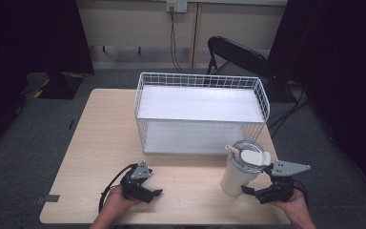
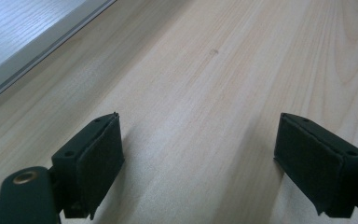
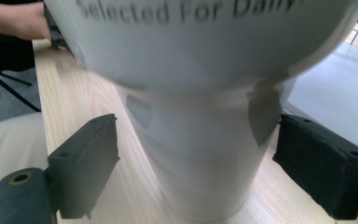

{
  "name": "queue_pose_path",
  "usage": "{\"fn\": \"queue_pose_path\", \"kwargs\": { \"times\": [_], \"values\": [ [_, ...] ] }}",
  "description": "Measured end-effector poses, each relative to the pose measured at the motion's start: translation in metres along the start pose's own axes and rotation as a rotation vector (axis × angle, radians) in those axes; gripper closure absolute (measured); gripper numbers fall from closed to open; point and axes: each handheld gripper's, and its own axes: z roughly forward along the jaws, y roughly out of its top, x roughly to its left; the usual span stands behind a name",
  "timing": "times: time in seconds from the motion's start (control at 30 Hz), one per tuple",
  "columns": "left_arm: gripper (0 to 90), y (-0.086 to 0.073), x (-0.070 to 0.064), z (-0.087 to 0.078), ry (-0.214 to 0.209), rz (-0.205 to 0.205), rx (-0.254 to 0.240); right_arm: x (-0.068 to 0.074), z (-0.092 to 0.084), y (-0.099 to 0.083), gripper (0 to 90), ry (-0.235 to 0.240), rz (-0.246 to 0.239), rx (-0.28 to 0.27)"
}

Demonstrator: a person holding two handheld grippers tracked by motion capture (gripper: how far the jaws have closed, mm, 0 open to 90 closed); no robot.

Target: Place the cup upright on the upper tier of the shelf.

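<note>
White cup (image 1: 237, 175) stands upright near the table (image 1: 100, 143) front right corner, between the right gripper (image 1: 253, 192) jaws, which are spread and not touching it. Left gripper (image 1: 153, 191) is spread too, over bare wood near the front edge.

One tumbler (image 1: 238, 175), one wire basket (image 1: 201, 110), two tools, one table (image 1: 100, 143), one folding chair (image 1: 236, 53).

1. Desk (image 1: 100, 143): pale wood with fine grain lines;
2. Wire basket (image 1: 145, 83): white grid, white base;
3. Tumbler (image 1: 234, 179): cream body, grey lettering, clear lid;
4. Both grippers' fingers (image 2: 93, 163): black pads; grey three-cornered plates on top;
5. Floor (image 1: 28, 138): grey carpet.
</note>
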Motion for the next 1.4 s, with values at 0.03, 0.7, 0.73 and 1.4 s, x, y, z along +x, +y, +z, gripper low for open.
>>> {"fn": "queue_pose_path", "kwargs": {
  "times": [0.03, 0.7, 0.73, 1.4],
  "values": [
    [14.7, 0.0, 0.0, 0.0, 0.0, 0.0, 0.0, 0.0, 0.0, 0.001, 12.0, 0.0, 0.003, -0.006],
    [14.7, 0.0, 0.0, 0.0, 0.0, 0.0, -0.001, -0.002, 0.015, -0.002, 8.5, -0.011, 0.001, -0.104],
    [14.7, 0.0, 0.0, 0.0, 0.0, 0.0, -0.001, -0.002, 0.016, -0.003, 8.4, -0.013, -0.003, -0.107],
    [14.7, 0.0, 0.0, 0.0, 0.0, 0.0, 0.0, -0.005, 0.027, -0.003, 6.8, 0.013, -0.015, -0.132]
  ]
}}
